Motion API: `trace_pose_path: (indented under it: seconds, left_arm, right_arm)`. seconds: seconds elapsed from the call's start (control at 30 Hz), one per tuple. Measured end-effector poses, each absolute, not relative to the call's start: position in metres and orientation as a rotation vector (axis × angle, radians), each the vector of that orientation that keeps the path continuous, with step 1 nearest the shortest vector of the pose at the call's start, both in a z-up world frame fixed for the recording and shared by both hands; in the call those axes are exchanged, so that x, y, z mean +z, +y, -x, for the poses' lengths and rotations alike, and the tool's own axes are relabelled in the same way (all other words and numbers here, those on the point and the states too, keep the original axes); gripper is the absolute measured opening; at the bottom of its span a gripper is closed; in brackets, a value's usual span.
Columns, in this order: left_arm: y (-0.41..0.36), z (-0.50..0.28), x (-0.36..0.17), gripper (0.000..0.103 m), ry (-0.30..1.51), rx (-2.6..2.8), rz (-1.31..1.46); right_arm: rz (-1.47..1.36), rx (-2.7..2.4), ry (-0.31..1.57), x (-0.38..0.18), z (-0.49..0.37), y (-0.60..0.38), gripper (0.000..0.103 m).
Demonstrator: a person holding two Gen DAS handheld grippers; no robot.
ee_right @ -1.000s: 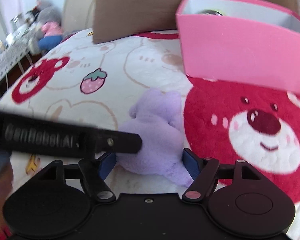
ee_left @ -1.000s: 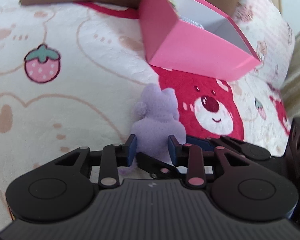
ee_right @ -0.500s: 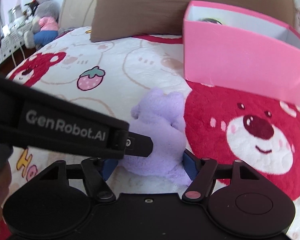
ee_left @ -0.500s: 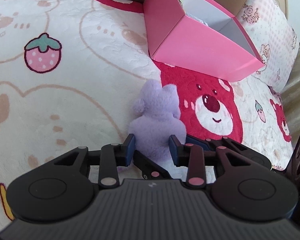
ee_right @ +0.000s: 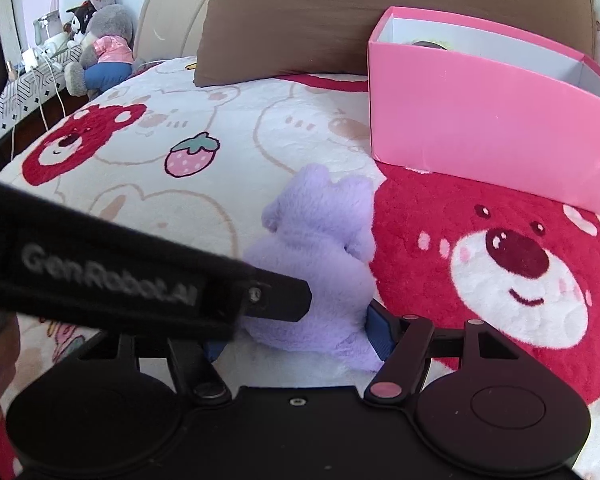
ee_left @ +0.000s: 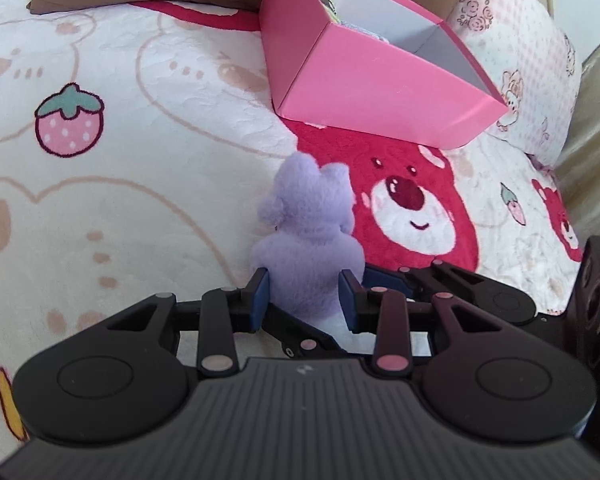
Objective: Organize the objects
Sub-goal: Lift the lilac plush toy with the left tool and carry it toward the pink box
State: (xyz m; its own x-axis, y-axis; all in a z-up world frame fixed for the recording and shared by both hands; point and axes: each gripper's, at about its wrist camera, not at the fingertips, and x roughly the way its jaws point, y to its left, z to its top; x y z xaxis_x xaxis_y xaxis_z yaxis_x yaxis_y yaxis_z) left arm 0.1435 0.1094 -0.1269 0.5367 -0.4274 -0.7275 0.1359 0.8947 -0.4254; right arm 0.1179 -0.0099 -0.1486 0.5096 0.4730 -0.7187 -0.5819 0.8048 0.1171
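Note:
A purple plush toy (ee_left: 308,240) lies on the bear-print blanket (ee_left: 140,200), just in front of an open pink box (ee_left: 380,92). My left gripper (ee_left: 304,298) is shut on the toy's near end, with both blue pads pressed into the fur. My right gripper (ee_right: 298,340) comes at the plush toy (ee_right: 316,248) from the right. Its jaws are closing with the toy between them. Its right pad touches the fur, and its left pad is mostly hidden behind a left gripper finger (ee_right: 276,300). The pink box (ee_right: 480,140) holds something I can barely make out.
A brown pillow (ee_right: 340,12) leans behind the box at the head of the bed. A patterned pink pillow (ee_left: 520,60) lies to the right. Stuffed toys (ee_right: 104,48) sit beyond the bed's left edge. White blanket (ee_right: 220,120) stretches to the left of the plush.
The right gripper's jaws have narrowed around the plush. In the right wrist view the left gripper's finger has come closer and covers more of the frame. The left grip is unchanged.

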Motion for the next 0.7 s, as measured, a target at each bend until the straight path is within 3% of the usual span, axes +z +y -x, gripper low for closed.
trace_pose_path:
  seconds: [0.7]
  left_arm:
    - [0.087, -0.107, -0.095, 0.034, 0.940, -0.446, 0.325]
  right_arm:
    - [0.159, 0.672, 0.826, -0.114, -0.091, -0.047, 0.070]
